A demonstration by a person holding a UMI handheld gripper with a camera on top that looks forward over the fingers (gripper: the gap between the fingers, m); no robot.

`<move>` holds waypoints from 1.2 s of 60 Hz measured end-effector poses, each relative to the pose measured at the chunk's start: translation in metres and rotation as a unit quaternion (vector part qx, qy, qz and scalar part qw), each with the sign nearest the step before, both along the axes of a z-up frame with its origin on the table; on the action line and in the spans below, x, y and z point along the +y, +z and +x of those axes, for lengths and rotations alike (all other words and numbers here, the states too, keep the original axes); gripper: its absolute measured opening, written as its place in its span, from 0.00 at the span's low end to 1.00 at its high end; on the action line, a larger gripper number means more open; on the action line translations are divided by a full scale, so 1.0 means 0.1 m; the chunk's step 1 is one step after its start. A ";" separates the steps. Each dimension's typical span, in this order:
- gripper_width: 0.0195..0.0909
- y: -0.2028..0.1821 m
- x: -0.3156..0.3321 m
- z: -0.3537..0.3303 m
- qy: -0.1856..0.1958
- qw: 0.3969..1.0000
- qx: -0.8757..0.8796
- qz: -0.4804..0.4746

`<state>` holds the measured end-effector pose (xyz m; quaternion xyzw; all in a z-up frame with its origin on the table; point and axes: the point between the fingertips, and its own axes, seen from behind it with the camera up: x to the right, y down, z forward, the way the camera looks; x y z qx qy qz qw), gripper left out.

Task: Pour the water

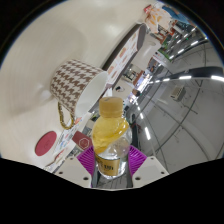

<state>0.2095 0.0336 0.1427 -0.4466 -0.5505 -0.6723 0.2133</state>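
White tabletop (pixel 40 60) fills our tilted view. To the left we see a houndstooth-patterned cup (pixel 74 86). Our gripper (pixel 111 160) is pinched on a small clear bottle (pixel 111 140), both purple pads (pixel 87 158) pressing its sides; yellowish contents, pale cap pointing away.

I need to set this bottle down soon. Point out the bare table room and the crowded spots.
The fingers are shut on the yellow-capped bottle. Bare white table lies left of the houndstooth cup, and more beyond it toward the far edge. It is crowded just ahead-left, between the cup and the red round object.
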 end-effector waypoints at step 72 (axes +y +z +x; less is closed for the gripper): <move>0.41 -1.05 -0.32 0.69 -0.133 0.485 0.862 0.062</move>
